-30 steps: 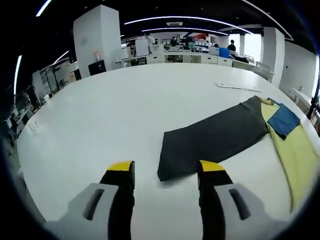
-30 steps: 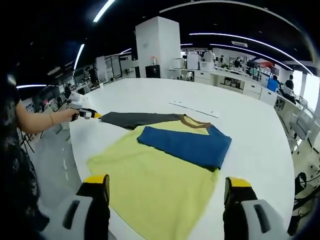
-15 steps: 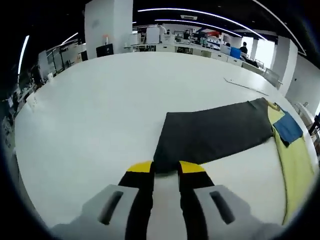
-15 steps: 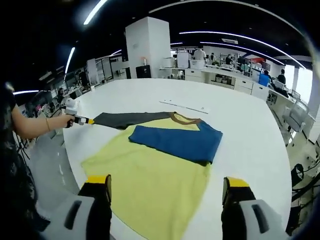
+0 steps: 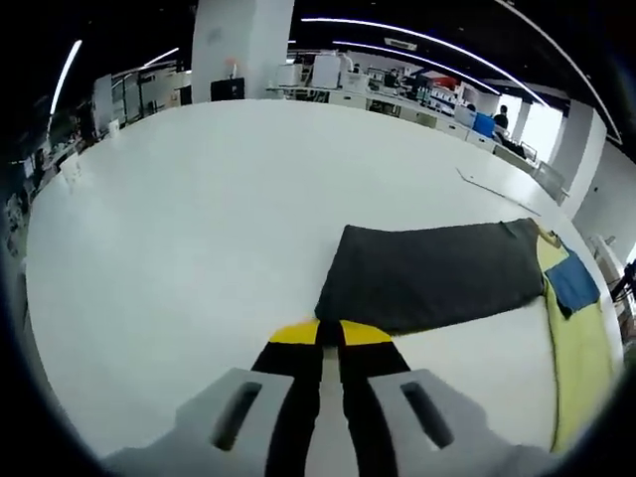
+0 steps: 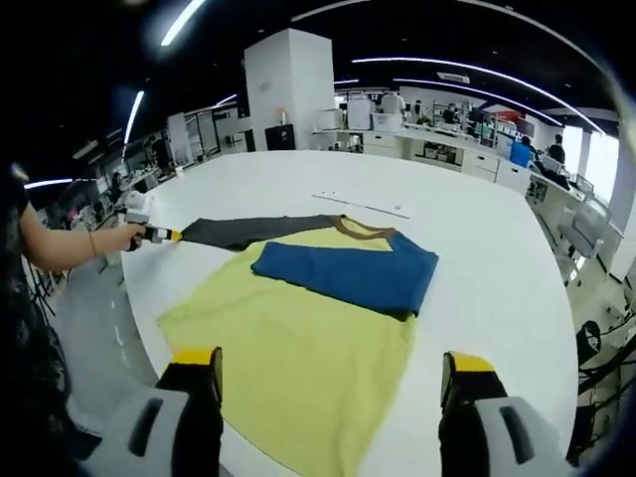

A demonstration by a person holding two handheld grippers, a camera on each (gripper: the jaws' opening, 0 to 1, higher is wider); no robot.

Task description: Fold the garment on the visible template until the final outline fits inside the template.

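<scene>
Left gripper [image 5: 329,334] w/ jaws pinched on the dark sleeve [image 5: 429,273] cuff, prob to fold it inward over the yellow shirt [image 6: 298,348], while right gripper [image 6: 330,370] hovers jaws wide apart, holding nothing.

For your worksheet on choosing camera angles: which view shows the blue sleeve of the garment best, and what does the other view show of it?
The right gripper view: the blue sleeve lies folded across the yellow body, seen whole and large. In the left gripper view, the blue sleeve is a small patch at the far right edge, beyond the dark grey sleeve.
</scene>
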